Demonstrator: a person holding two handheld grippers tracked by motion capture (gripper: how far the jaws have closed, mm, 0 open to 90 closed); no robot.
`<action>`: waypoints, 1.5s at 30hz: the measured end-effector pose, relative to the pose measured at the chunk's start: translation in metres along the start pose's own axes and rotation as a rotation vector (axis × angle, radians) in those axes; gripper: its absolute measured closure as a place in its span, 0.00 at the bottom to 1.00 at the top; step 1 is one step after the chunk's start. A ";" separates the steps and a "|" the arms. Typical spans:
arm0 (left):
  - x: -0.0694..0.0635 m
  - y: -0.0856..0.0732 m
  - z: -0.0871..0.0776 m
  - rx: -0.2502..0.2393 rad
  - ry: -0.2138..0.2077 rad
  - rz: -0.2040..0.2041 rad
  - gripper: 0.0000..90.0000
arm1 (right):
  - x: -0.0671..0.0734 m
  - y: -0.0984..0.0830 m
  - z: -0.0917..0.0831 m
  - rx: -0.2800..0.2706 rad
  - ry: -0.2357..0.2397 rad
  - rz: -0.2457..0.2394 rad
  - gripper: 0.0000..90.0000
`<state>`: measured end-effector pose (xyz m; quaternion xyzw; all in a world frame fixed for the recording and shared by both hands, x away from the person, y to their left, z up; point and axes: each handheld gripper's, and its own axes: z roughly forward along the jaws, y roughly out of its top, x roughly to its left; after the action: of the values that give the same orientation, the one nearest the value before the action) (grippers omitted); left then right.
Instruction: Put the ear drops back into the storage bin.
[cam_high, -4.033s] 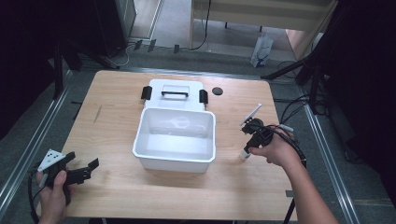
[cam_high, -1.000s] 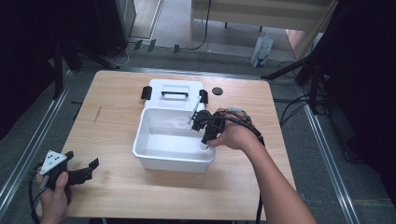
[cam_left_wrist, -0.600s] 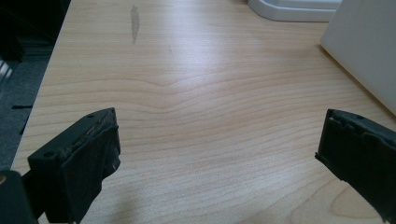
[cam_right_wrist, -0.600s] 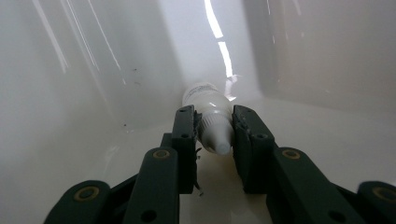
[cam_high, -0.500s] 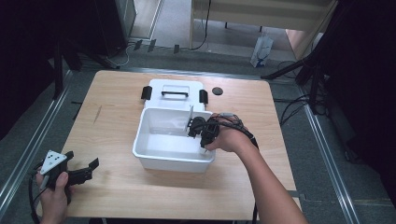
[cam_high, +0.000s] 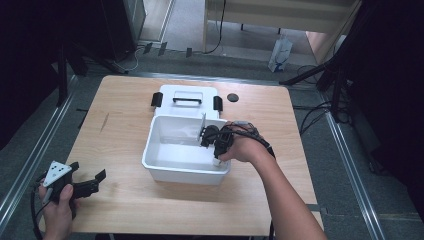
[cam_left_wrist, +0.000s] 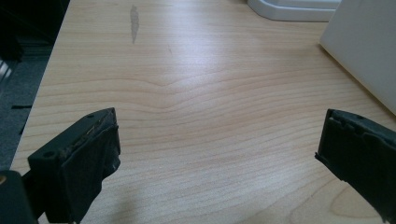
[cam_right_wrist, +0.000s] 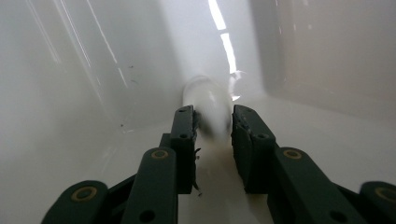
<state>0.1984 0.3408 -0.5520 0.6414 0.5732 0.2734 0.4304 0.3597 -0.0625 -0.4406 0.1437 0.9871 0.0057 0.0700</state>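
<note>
A white plastic bin (cam_high: 175, 167) stands mid-table. My right gripper (cam_high: 206, 136) reaches down into it from the right side and is shut on a thin white rod (cam_high: 203, 121) whose end sticks up above the jaws. In the right gripper view the black jaws (cam_right_wrist: 213, 120) press on both sides of the white rod (cam_right_wrist: 205, 95), whose far end lies close to the bin's inner wall (cam_right_wrist: 116, 70). At the table's near left corner my left gripper (cam_high: 89, 175) is held low and open. Between its jaws (cam_left_wrist: 217, 137) there is bare wood.
The bin's white lid (cam_high: 186, 96), with black clips and a handle, lies just behind the bin. Next to it on the right is a small black disc (cam_high: 232, 97). Metal rails run along both sides of the wooden table (cam_high: 125, 125).
My right hand has carried the rod from the right of the bin over its rim and sunk lower inside. The left gripper has not moved.
</note>
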 end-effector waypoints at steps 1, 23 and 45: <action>0.000 0.000 0.000 0.001 -0.001 0.001 0.00 | 0.000 0.000 0.000 -0.002 0.000 -0.003 0.77; 0.000 0.000 0.000 0.004 -0.005 0.004 0.00 | -0.001 -0.016 -0.057 -0.240 0.050 0.174 0.38; 0.000 0.000 0.001 0.003 0.000 0.006 0.00 | -0.024 -0.096 -0.073 -0.329 -0.059 0.426 0.05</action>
<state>0.1989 0.3408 -0.5521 0.6438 0.5716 0.2740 0.4287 0.3451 -0.1606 -0.3679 0.3351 0.9179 0.1766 0.1186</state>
